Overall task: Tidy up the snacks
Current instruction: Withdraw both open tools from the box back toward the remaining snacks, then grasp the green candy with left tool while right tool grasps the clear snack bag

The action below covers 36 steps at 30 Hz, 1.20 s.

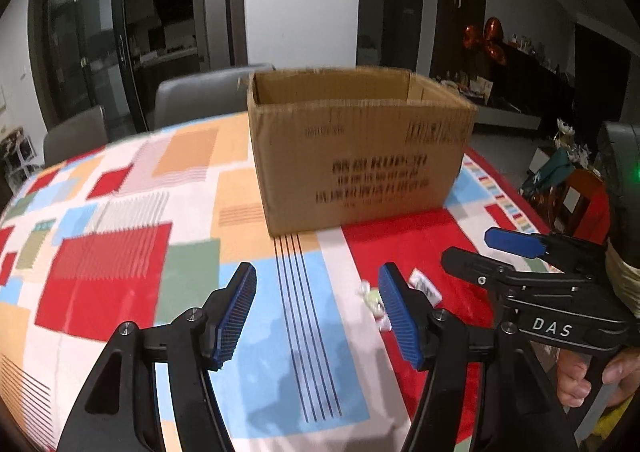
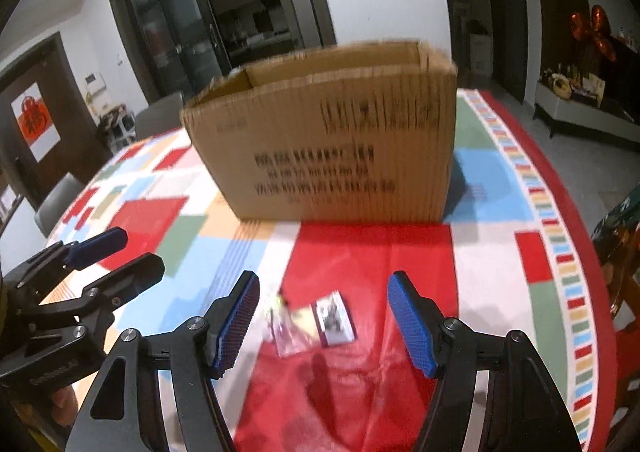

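Note:
An open cardboard box [image 1: 360,148] stands upright on the patterned tablecloth; it also shows in the right wrist view [image 2: 332,144]. A small flat snack packet [image 2: 316,322] lies on the red patch of cloth between my right gripper's fingers. In the left wrist view the packet [image 1: 426,286] is partly hidden behind my left gripper's right finger. My left gripper [image 1: 318,316] is open and empty above the cloth. My right gripper [image 2: 324,324] is open, with its jaws either side of the packet, above it. The right gripper also shows in the left wrist view [image 1: 476,252].
The table [image 1: 120,252] is covered by a cloth of red, blue, orange and green blocks. Grey chairs [image 1: 192,96] stand behind the table's far edge. A sideboard with ornaments [image 2: 580,92] is at the right. The table's right edge [image 2: 600,292] curves close by.

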### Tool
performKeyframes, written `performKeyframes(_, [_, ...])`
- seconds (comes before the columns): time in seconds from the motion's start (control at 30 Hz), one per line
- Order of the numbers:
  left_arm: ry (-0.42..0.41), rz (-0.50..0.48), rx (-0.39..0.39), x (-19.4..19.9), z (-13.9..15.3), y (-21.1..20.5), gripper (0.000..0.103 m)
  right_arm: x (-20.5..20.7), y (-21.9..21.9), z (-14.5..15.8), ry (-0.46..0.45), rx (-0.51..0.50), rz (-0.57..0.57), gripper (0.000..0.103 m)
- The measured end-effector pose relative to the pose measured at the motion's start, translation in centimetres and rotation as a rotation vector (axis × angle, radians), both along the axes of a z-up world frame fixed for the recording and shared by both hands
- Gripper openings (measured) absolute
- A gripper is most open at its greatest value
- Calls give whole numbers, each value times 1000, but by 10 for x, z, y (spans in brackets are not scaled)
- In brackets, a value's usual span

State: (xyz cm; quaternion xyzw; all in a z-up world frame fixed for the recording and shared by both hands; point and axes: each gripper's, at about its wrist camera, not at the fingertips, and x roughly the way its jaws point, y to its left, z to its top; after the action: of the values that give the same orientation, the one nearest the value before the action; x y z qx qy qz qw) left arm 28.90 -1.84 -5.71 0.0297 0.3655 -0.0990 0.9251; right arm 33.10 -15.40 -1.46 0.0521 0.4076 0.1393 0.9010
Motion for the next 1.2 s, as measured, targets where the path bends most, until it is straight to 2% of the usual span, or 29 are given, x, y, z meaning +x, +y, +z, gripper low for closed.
performKeyframes(0.2, [48,11,7,-4,-24,1,62,3,6,-25,84,-17,47,68])
performKeyframes(0.27, [59,14,9,-5,-29,2,62,5,8,-32,108,-24,58,76])
performKeyframes(0.5, [99,18,-10,-3,-43,5,62,13,17,-51,153,-65,95,76])
performKeyframes(0.8, [124,33,-32,0,-51,12,62,16,40,-60,140,-205,182,76])
performKeyframes(0.93, [129,35,-38,1,-53,12,62,17,41,-61,126,-208,187,75])
performKeyframes(1.0, [131,31,-36,2,-53,11,62,16,40,-61,116,-211,182,71])
performKeyframes(1.07, [134,26,-34,2,-54,9,62,14,38,-61,100,-229,176,62])
performKeyframes(1.2, [136,16,-36,3,-53,4,62,12,31,-59,96,-216,172,54])
